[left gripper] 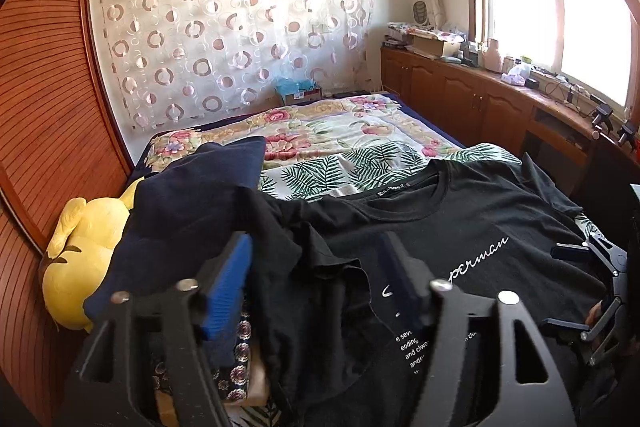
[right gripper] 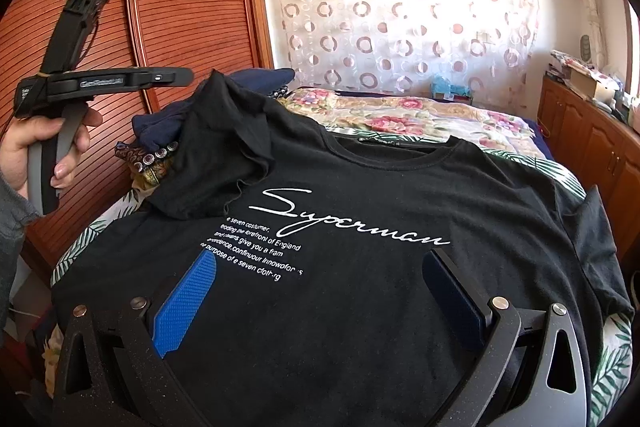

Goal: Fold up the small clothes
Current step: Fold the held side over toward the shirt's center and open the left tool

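Observation:
A black T-shirt (right gripper: 380, 195) with white "Superman" script lies front up on the bed; it also shows in the left wrist view (left gripper: 472, 227). Its left sleeve (right gripper: 224, 147) is rumpled and folded inward over the chest. My left gripper (left gripper: 316, 267) is open and empty, hovering above that rumpled sleeve (left gripper: 304, 259). My right gripper (right gripper: 320, 267) is open and empty, low over the shirt's lower front below the print. The right gripper's fingers (left gripper: 568, 251) show at the right edge of the left wrist view. The left gripper's handle (right gripper: 80, 83) is held up in a hand at the left.
A pile of navy clothes (left gripper: 192, 203) lies at the shirt's left, next to a yellow plush toy (left gripper: 80, 259). A floral quilt (left gripper: 320, 131) and leaf-print sheet (left gripper: 344, 171) cover the bed. A wooden wardrobe (right gripper: 180, 7) stands left, cabinets (left gripper: 460, 91) right.

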`<state>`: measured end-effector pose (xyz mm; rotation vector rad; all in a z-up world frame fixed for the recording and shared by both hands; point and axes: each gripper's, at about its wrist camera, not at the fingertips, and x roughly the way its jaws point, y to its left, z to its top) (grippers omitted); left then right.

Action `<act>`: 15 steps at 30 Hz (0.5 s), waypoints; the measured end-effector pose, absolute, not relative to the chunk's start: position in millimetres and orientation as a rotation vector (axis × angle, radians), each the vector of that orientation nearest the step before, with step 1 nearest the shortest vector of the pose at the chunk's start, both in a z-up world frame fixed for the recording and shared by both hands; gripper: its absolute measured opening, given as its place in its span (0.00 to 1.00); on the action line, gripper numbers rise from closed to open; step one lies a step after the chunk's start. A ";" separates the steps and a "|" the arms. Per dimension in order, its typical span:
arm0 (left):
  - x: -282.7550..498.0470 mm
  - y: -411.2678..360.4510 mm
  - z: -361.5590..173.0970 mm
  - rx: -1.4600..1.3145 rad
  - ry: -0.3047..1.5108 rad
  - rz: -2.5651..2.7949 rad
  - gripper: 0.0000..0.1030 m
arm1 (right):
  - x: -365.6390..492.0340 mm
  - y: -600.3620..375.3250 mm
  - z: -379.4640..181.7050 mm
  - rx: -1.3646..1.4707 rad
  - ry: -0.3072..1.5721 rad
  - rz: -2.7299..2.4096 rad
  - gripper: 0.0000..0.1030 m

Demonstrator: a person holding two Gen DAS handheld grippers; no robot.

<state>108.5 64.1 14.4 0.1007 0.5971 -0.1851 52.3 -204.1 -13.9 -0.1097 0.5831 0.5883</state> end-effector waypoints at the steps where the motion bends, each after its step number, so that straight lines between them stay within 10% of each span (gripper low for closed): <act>1: 109.4 64.3 14.6 0.093 0.595 -0.185 0.79 | 52.5 -204.3 -13.9 -0.114 0.584 0.590 1.00; 15: 77.9 88.3 -11.5 0.022 0.582 -0.131 0.79 | 93.4 -183.5 1.6 -0.172 0.613 0.689 0.90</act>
